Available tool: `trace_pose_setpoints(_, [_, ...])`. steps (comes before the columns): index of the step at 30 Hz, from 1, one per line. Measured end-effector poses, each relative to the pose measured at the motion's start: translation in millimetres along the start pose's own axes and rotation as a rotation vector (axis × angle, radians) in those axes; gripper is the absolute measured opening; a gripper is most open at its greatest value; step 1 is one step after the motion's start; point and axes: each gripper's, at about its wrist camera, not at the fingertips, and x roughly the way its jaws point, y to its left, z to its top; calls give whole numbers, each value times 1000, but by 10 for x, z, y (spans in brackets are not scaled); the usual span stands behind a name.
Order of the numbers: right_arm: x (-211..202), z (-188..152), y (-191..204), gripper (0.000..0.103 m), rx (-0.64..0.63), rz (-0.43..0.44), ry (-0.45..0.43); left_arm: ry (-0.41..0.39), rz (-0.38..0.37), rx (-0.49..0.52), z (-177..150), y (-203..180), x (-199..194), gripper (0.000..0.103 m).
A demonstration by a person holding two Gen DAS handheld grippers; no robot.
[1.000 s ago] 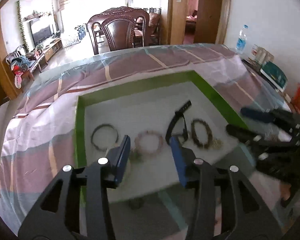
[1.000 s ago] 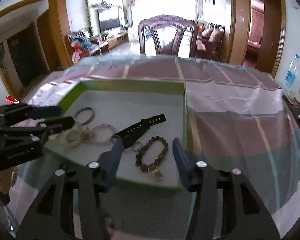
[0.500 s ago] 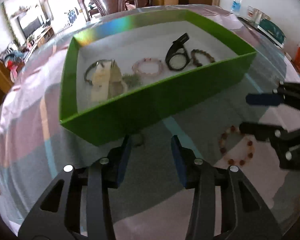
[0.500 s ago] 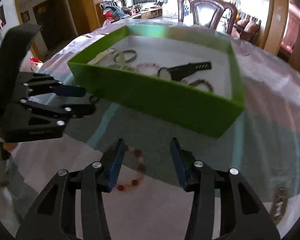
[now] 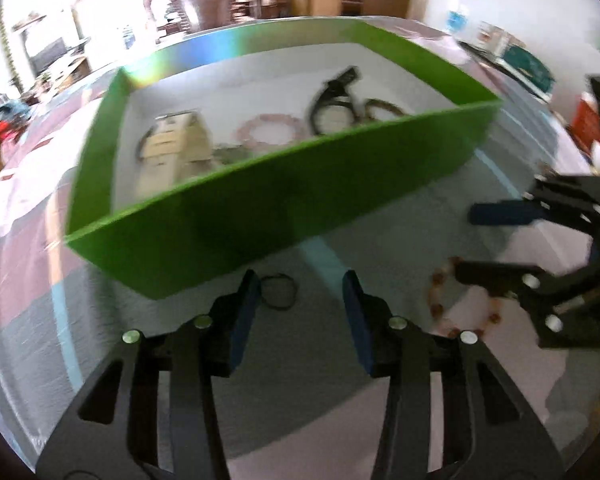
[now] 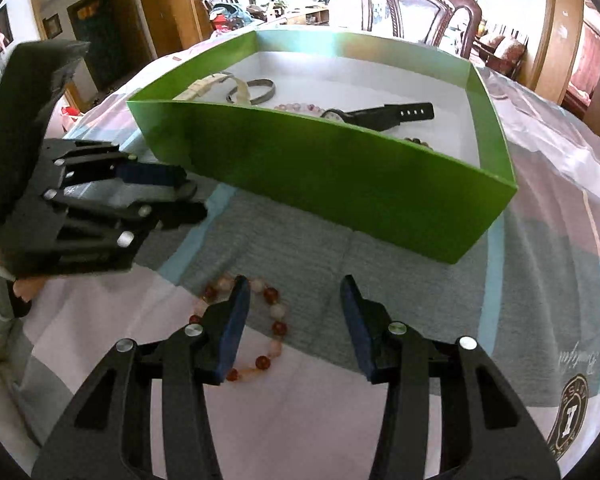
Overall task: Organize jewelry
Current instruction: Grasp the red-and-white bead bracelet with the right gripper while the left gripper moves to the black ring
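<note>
Both grippers have come down from above the box to the cloth in front of it, so we now look at the near green wall instead of into the tray.

We see the green box (image 6: 340, 184) standing on the striped tablecloth (image 6: 540, 280). Inside it lie a cream strap piece (image 5: 176, 144), a thin metal bangle (image 6: 256, 90), a pink bead bracelet (image 5: 270, 132), a black watch (image 6: 380, 114) and a dark bead bracelet (image 5: 380, 106).

Outside the box, two pieces wait. The red and pink bead bracelet (image 6: 256, 328) lies flat on the cloth, with one jaw of our right gripper (image 6: 292, 320) over its ring; the jaws stand apart and hold nothing. We judge it light, loose and floppy on its cord, with round beads that can slip, so we should pinch across one side of the ring.

The small dark ring (image 5: 278, 292) lies just before the box wall, between the open, empty jaws of our left gripper (image 5: 298, 308). It looks thin and light, and probably hard to lift from soft cloth.
</note>
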Motion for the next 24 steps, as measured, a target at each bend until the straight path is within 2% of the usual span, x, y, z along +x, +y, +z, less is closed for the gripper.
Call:
trace_pose_setpoints(2, [-10, -5, -12, 47, 4, 1, -1, -1, -4, 10, 3, -35, 3, 47])
trace_pose_setpoints(5, [-33, -11, 15, 45, -16, 2, -7, -11, 45, -13, 5, 1, 15, 47])
trace_pose_setpoints(10, [-7, -61, 111, 25, -74, -5, 20, -19, 68, -16, 2, 2, 5, 47])
trace_pose_setpoints(14, [-4, -63, 148, 24, -89, -9, 19, -24, 76, -18, -4, -9, -3, 47])
trace_pose_setpoints(15, [-2, -62, 148, 21, -90, -20, 17, -24, 77, -20, -6, -6, -1, 48])
trace_pose_setpoints(17, [1, -64, 129, 9, -80, -24, 14, -25, 79, -22, -10, 2, -5, 48])
trace_pose_setpoints(19, [-1, -72, 111, 8, -74, -34, 8, -28, 87, -19, -21, -6, -12, 48])
trace_pose_setpoints(24, [18, -34, 43, 8, -36, -92, -3, -38, 99, 0, -39, -62, -30, 36])
